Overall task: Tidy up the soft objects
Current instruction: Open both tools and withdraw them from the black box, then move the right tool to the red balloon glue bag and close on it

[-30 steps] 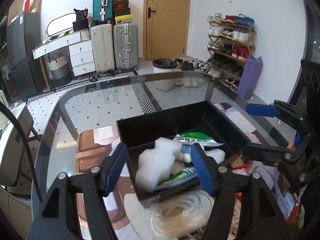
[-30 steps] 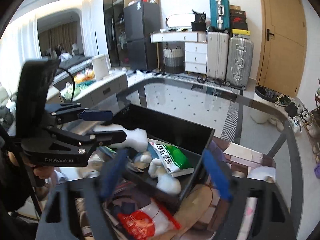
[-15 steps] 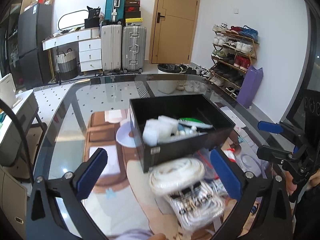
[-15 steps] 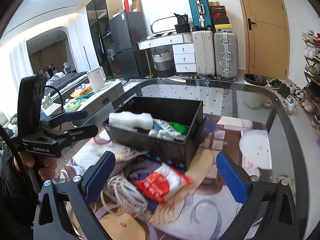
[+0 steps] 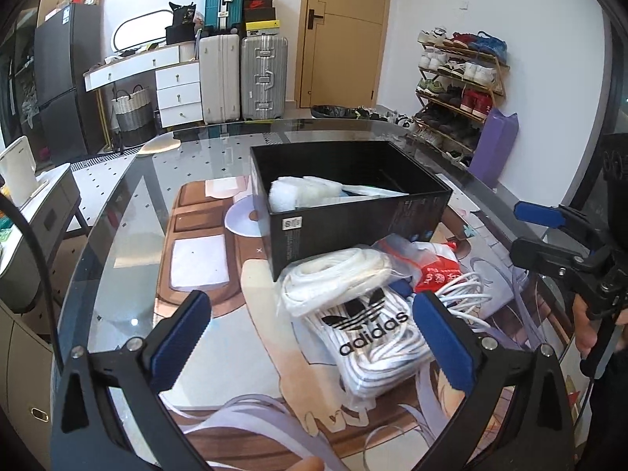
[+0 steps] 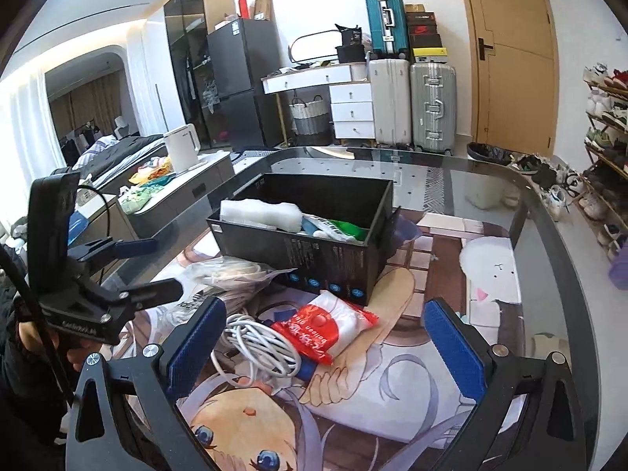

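Observation:
A black box (image 5: 353, 212) (image 6: 314, 251) stands on the glass table and holds white foam (image 5: 302, 192) (image 6: 259, 212) and a green-and-white packet (image 6: 337, 229). In front of it lie a bag of white tubing (image 5: 337, 274), a white Adidas bag (image 5: 373, 325), a red-and-white packet (image 5: 437, 274) (image 6: 325, 325) and a coil of white cable (image 6: 255, 345). My left gripper (image 5: 310, 333) is open and empty above the Adidas bag. My right gripper (image 6: 325, 341) is open and empty above the red packet and cable.
The glass table (image 5: 117, 212) carries an anime-print mat (image 6: 392, 384). Each gripper shows in the other's view: the right one (image 5: 549, 235), the left one (image 6: 129, 271). Suitcases, a door and a shoe rack (image 5: 459, 78) stand behind.
Both grippers have pulled back from the box and opened wide. The white foam that sat between the left fingers now lies in the box.

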`<state>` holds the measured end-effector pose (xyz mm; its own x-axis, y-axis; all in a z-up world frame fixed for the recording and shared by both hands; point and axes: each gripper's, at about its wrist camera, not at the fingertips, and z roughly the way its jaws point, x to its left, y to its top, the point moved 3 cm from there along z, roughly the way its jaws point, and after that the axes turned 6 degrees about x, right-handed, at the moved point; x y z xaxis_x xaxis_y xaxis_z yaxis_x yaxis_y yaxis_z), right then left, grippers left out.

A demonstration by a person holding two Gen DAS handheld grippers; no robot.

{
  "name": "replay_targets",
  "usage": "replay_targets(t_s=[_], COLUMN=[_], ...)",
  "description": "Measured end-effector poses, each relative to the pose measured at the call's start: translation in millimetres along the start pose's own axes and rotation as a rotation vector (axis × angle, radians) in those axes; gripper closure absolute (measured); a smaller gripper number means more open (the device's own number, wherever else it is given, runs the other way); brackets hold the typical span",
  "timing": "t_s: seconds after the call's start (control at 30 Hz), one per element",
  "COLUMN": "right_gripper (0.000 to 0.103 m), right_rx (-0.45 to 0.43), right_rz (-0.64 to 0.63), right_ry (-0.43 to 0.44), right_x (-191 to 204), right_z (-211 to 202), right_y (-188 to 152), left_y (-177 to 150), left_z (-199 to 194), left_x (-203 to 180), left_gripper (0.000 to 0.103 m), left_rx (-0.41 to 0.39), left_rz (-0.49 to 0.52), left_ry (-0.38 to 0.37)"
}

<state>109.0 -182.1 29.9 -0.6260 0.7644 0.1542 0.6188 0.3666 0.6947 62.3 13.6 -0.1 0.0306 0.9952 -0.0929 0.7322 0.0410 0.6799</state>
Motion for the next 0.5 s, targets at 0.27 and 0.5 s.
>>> replay_targets(t_s=[0.27, 0.5], right_gripper=[0.001, 0.001], right_rx=[0.042, 0.065], right_rz=[0.026, 0.045], right_ry=[0.011, -0.016], right_x=[-6, -15], right_z=[13, 24], right_y=[-4, -8], left_y=[-5, -5], left_z=[6, 10], left_x=[-7, -4], left_gripper=[0.000, 0.000], left_rx=[0.034, 0.052], left_rz=[0.028, 0.018], left_ry=[-0.009, -0.021])
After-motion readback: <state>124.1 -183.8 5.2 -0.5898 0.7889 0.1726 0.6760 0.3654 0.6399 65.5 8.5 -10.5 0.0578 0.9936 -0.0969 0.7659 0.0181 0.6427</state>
